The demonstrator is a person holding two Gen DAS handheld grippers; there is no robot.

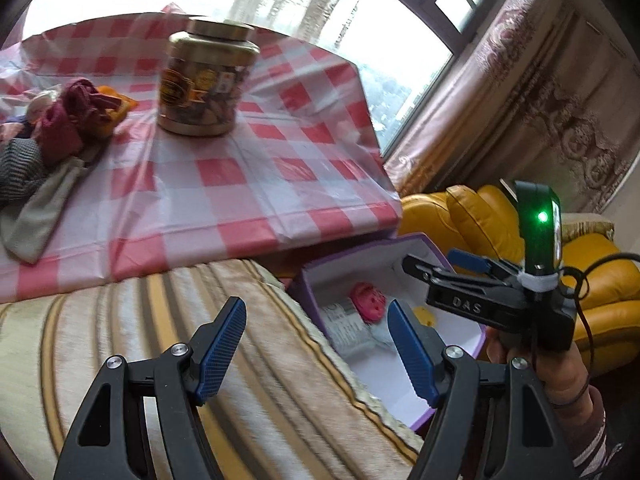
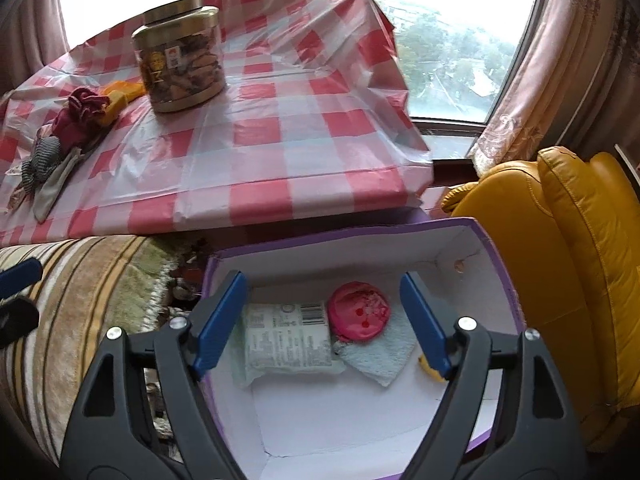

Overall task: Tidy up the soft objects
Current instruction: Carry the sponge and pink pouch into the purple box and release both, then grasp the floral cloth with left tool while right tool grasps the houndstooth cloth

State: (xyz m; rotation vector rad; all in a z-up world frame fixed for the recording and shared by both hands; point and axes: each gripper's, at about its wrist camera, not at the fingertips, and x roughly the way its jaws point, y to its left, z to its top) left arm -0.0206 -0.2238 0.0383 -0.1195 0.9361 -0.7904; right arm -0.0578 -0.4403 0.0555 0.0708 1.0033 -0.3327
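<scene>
Right gripper (image 2: pixel 322 322): blue ribbed pads on black plastic arms, spread wide, nothing between them. It hangs above the open purple box (image 2: pixel 502 256), pointing down into it.

Box: smooth purple outside, white inside, rectangular. Contents lie against the far wall: a soft white printed pack (image 2: pixel 286 340) with a barcode, lying flat; a round pink cloth item (image 2: pixel 358 312) just right of it and touching it; a pale blue towelling cloth (image 2: pixel 384 356), nubbly, under the pink one; a small yellow piece (image 2: pixel 428 368) mostly hidden behind the right pad.

Left gripper (image 1: pixel 316 352): same blue ribbed pads, also released and holding nothing. It is over a striped plush cover (image 1: pixel 160 344), beige with gold and brown bands, at the box's left edge. From the left wrist view, the right gripper is seen side-on, level above the box, held in the person's hand (image 1: pixel 560 372), a green light lit on top.

Right of the box: a yellow leather armchair (image 2: pixel 560 260), glossy and padded.

Further back: the bench (image 2: pixel 280 152) under a shiny red-and-white checked plastic sheet, creased. On its left side, a heap of soft things (image 2: pixel 64 136): maroon knit, orange cloth, grey striped fabric, a limp grey-beige sock. Near it, a gold-lidded clear jar (image 2: pixel 180 64), cylindrical, upright.

Beyond: window and patterned pink curtains (image 2: pixel 520 100).
</scene>
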